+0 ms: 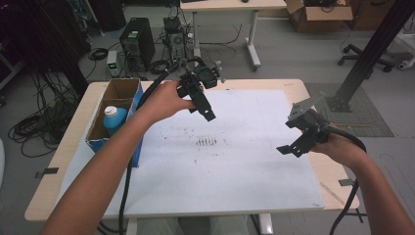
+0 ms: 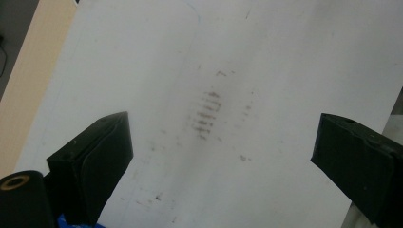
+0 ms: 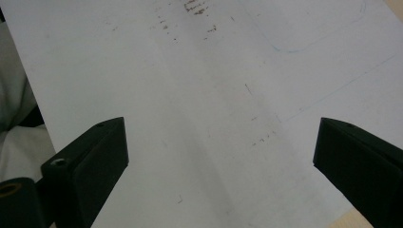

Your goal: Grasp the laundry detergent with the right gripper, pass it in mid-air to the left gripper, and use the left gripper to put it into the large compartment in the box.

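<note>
Grippers hang above a white sheet (image 1: 235, 161) that covers most of a wooden table (image 1: 73, 127), both off the surface and holding nothing. The left gripper (image 1: 205, 110) is held over the far middle of the sheet, its black jaws pointing down and toward the person; the left hand (image 1: 169, 100) wraps around its body and a thick black cable (image 1: 128, 181) trails back along the forearm. In the left gripper view the jaws stand wide apart, with a patch of dark smudges (image 2: 207, 114) on the sheet between them and a strip of bare wood at the left edge.

The right gripper (image 1: 289, 148) sits over the right side of the sheet, near its edge, gripped by the right hand (image 1: 340, 147) — a grey plate (image 1: 304, 110) rides on top of it and its cable (image 1: 350, 196) drops off the near right corner of the table. Its jaws are spread wide too, and the right gripper view shows only scuffed white sheet and a faint blue outline (image 3: 313, 33) between them.

At the left side of the table stands an open cardboard box (image 1: 113, 90) with a blue front. Inside its near compartment sits a blue bottle (image 1: 114, 119) with a white cap — well apart from both grippers.

Beyond the table, the floor holds a computer tower (image 1: 137, 41), coils of cable and another desk.
</note>
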The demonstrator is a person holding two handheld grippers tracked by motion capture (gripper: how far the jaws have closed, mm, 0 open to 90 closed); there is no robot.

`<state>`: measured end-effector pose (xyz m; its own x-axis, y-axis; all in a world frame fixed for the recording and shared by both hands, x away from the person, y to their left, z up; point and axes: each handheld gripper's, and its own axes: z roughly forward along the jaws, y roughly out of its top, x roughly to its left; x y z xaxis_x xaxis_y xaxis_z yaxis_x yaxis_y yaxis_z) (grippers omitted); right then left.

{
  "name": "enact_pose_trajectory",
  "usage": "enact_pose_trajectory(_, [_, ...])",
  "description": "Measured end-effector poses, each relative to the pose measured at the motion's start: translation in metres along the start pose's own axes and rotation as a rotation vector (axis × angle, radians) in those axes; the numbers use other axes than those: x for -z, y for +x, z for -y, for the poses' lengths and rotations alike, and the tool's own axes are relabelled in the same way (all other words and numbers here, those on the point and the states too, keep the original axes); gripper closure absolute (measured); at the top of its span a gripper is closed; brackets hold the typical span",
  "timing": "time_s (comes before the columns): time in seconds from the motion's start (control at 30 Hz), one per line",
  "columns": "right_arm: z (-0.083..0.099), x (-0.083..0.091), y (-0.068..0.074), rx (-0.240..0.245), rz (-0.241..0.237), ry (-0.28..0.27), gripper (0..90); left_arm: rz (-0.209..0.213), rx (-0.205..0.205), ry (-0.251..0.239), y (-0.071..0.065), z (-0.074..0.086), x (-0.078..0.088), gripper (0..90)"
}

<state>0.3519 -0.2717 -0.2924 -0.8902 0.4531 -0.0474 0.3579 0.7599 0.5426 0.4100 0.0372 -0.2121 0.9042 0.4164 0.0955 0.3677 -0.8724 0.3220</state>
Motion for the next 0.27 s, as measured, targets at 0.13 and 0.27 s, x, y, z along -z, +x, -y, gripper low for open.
enact_pose_trajectory(0.13, [0.0001, -0.0017, -0.0003, -0.001, -0.002, 0.002, 4.0, 0.001, 0.0, 0.004, 0.0008, 0.001, 0.0, 6.5])
enact_pose_trajectory(0.27, [0.0, -0.0034, -0.0001, -0.003, -0.005, 0.0, 3.9, 0.001, 0.008, 0.001, 0.0024, 0.0019, 0.0003, 6.4])
